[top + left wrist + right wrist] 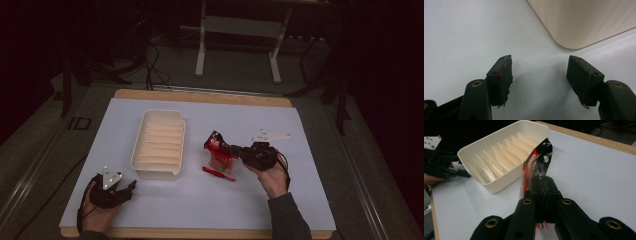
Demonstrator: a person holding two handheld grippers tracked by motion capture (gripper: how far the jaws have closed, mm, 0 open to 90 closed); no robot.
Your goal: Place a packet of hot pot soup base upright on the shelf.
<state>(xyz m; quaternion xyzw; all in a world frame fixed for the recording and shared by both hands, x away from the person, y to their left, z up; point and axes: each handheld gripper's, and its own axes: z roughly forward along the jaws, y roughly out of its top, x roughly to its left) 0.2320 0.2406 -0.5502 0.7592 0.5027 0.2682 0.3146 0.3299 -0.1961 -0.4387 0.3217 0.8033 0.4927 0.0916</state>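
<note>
High view: right tool (235, 150) is clamping a red-and-black snack packet (218, 150), holding it up just off the white table (300, 200), right of the cream slotted tray (159, 144). Left tool (122, 190) is resting by the tray's near corner, jaws apart, gripping nothing.

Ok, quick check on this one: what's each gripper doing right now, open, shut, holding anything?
Left gripper: open, nothing between its jaws, beside the white tray.
Right gripper: shut on the red and black packet.
</note>
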